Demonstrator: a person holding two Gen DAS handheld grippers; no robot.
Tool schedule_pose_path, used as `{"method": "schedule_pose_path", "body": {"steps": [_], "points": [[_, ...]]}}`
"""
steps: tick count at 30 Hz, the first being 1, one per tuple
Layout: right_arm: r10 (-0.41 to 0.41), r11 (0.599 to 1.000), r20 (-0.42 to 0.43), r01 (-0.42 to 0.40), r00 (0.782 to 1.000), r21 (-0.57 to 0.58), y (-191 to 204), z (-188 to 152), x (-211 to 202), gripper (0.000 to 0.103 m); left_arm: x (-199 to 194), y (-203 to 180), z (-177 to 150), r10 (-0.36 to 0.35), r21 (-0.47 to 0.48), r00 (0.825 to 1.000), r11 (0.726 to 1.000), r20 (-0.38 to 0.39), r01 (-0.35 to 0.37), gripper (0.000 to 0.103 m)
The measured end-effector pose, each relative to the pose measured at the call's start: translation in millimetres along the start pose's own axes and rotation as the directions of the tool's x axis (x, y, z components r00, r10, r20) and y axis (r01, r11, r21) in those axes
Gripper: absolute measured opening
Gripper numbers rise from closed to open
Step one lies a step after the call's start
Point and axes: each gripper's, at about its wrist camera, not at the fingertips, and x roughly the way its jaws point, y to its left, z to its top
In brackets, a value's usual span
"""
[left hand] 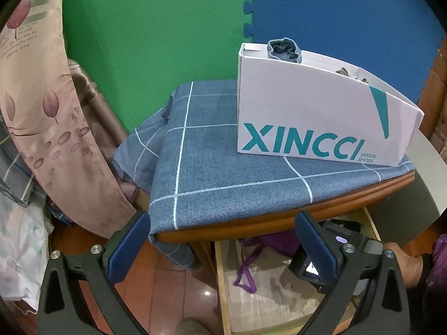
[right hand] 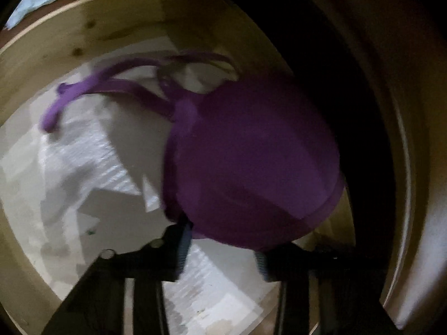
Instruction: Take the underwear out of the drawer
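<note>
A purple bra (right hand: 251,167) lies inside the open wooden drawer (right hand: 69,28), its straps (right hand: 92,89) trailing to the left over the pale liner. My right gripper (right hand: 223,248) is down in the drawer, its jaws apart around the cup's near edge; the view is blurred, so I cannot tell if they touch it. In the left wrist view the bra (left hand: 276,243) and a strap (left hand: 245,273) show in the drawer (left hand: 223,287) under the tabletop, with the right gripper's body (left hand: 335,254) over them. My left gripper (left hand: 220,240) is open and empty above the drawer's front.
A white XINCCI shoe box (left hand: 313,111) holding rolled grey cloth (left hand: 283,48) stands on the blue checked tablecloth (left hand: 223,178). A pink leaf-print curtain (left hand: 47,106) hangs at left. Green and blue foam mats line the wall behind. Wooden floor (left hand: 167,287) lies left of the drawer.
</note>
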Motion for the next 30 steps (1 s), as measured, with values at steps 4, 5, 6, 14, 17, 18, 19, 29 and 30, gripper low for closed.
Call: {"method": "schedule_pose_path", "body": {"steps": [4, 5, 6, 14, 17, 18, 19, 29, 30], "points": [[0.039, 0.996, 0.027, -0.037, 0.999, -0.086, 11, 1, -20, 0.021, 1, 0, 0, -0.001, 0.004, 1.000, 1.000, -0.005, 0.001, 0.102], [0.051, 0.994, 0.026, -0.048, 0.998, -0.097, 12, 1, -25, 0.019, 1, -1, 0, 0.001, 0.007, 1.000, 1.000, -0.007, -0.001, 0.102], [0.063, 0.993, 0.028, -0.060, 0.998, -0.103, 13, 0, -31, 0.015, 1, -2, 0, 0.001, 0.012, 1.000, 1.000, -0.007, -0.001, 0.102], [0.238, 0.971, 0.034, -0.238, 0.971, -0.011, -21, -2, -83, 0.012, 3, -7, -3, -0.002, 0.039, 1.000, 0.999, -0.020, 0.003, 0.102], [0.309, 0.946, 0.066, -0.314, 0.949, 0.083, -20, -12, -98, 0.012, 2, -8, -3, -0.001, 0.047, 1.000, 0.999, -0.018, 0.002, 0.102], [0.339, 0.930, 0.079, -0.346, 0.937, 0.119, -17, -20, -93, 0.012, 2, -9, -3, -0.004, 0.049, 1.000, 0.999, -0.018, 0.005, 0.102], [0.378, 0.906, 0.099, -0.390, 0.920, 0.165, -24, -23, -100, 0.012, 3, -9, -4, -0.007, 0.049, 1.000, 0.999, -0.017, 0.008, 0.102], [0.556, 0.655, 0.294, -0.627, 0.778, 0.421, -69, -55, -132, 0.012, 4, -16, -4, 0.004, 0.080, 1.000, 0.997, -0.024, -0.002, 0.102], [0.559, 0.631, 0.316, -0.641, 0.766, 0.438, -75, -58, -137, 0.012, 3, -17, -4, 0.002, 0.082, 1.000, 0.997, -0.024, 0.000, 0.102]]}}
